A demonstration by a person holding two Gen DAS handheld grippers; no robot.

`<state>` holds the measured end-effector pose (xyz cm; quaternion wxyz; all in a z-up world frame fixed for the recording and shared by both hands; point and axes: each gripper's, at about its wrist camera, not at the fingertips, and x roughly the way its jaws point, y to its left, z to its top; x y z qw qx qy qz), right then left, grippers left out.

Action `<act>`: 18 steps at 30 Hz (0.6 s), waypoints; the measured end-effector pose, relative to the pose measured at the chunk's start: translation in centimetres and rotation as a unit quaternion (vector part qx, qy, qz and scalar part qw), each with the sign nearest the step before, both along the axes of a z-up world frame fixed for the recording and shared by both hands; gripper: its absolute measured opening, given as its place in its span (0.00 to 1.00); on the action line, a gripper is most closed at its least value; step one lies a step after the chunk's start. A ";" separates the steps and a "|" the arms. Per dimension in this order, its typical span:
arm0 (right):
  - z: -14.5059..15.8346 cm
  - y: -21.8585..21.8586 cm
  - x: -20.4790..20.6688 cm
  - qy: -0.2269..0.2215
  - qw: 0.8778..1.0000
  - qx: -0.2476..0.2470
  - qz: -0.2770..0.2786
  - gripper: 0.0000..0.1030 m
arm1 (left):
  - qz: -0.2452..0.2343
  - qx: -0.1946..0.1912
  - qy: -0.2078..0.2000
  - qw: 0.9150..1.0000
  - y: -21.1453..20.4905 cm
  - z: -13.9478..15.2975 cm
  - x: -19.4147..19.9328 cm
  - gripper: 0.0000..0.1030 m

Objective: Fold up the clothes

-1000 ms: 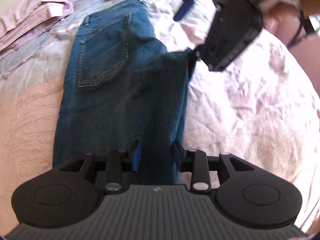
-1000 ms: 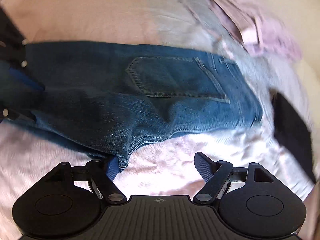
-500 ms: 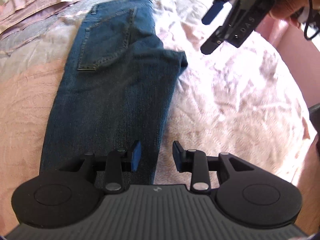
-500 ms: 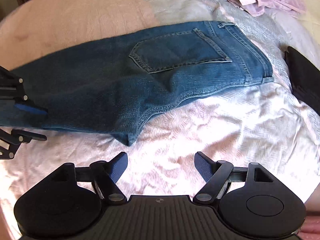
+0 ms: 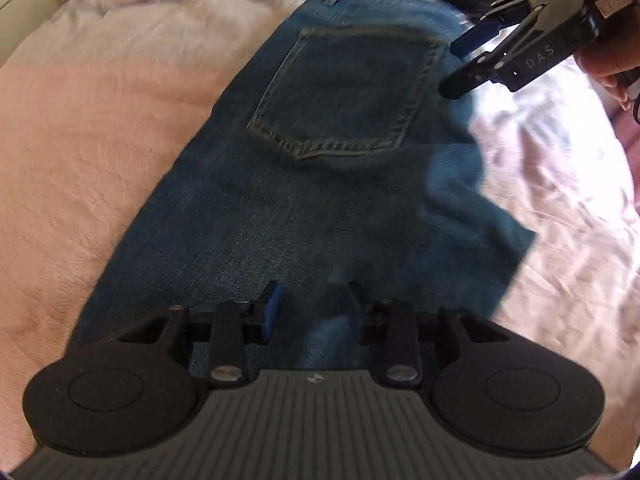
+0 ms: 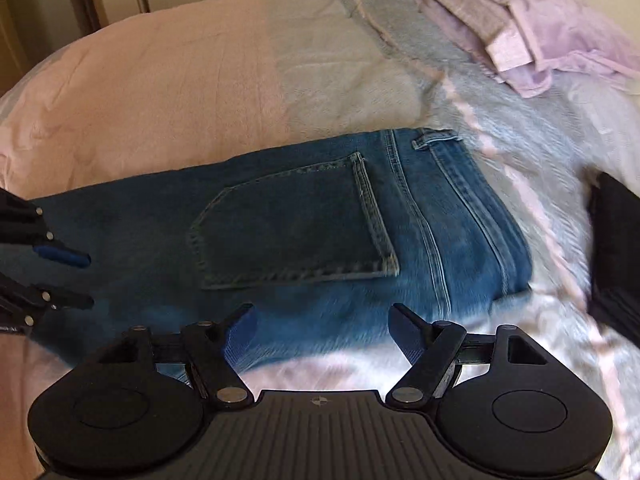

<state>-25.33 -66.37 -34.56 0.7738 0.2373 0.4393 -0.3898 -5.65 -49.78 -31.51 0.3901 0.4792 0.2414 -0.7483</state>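
**Operator:** Since the earlier left wrist picture, what has shifted?

**Technician:** Both tools have travelled toward the waist end. In the left wrist view, the folded blue denim jeans (image 5: 320,184) lie flat on the pink and white bedspread (image 5: 100,128), back pocket (image 5: 348,92) now central. The left gripper (image 5: 310,312) hovers over the thigh fabric; its jaws have just been opening a little and stand slightly apart, gripping nothing that can be seen, with denim below the gap. The right gripper (image 5: 466,64) hangs at the far right, above the seat edge, held by a hand (image 5: 612,52).

**Operator:** And the right wrist view?

**Technician:** Here the right gripper (image 6: 320,330) has its jaws wide apart, having just closed slightly, with nothing clamped; the near edge of the jeans (image 6: 320,240) sits between them. Far right lies a crumpled lilac shirt (image 6: 532,36); a black garment (image 6: 616,248) sits at the right edge.

**Operator:** Meaning for the task?

**Technician:** Probably the lengthwise fold is done and released; a crosswise fold likely follows.
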 end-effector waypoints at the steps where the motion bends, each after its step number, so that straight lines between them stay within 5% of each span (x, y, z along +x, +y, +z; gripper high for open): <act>1: -1.3 -1.4 0.0 0.009 1.000 0.006 0.017 0.69 | 0.008 0.007 -0.005 1.000 -0.5 -0.8 -0.1 0.39; 4: -3.9 -4.7 -0.7 -0.011 0.997 0.038 0.060 0.69 | 0.031 0.022 -0.017 0.999 -1.3 -0.9 -0.3 0.40; 7: -2.8 -5.2 -2.3 -0.041 0.994 0.055 0.079 0.69 | 0.024 0.014 -0.046 0.999 -1.0 1.0 -1.4 0.33; 11: -0.6 -5.1 -8.4 -0.129 0.988 0.083 -0.030 0.70 | -0.031 -0.026 -0.052 0.998 0.1 3.8 -4.8 0.42; 15: -2.6 -5.8 -14.4 -0.194 0.956 0.125 -0.182 0.70 | -0.112 -0.064 -0.027 0.991 0.9 5.3 -9.6 0.53; 18: -5.9 -6.9 -17.0 -0.274 0.907 0.158 -0.279 0.70 | -0.186 -0.082 -0.039 0.978 1.2 3.9 -13.3 0.53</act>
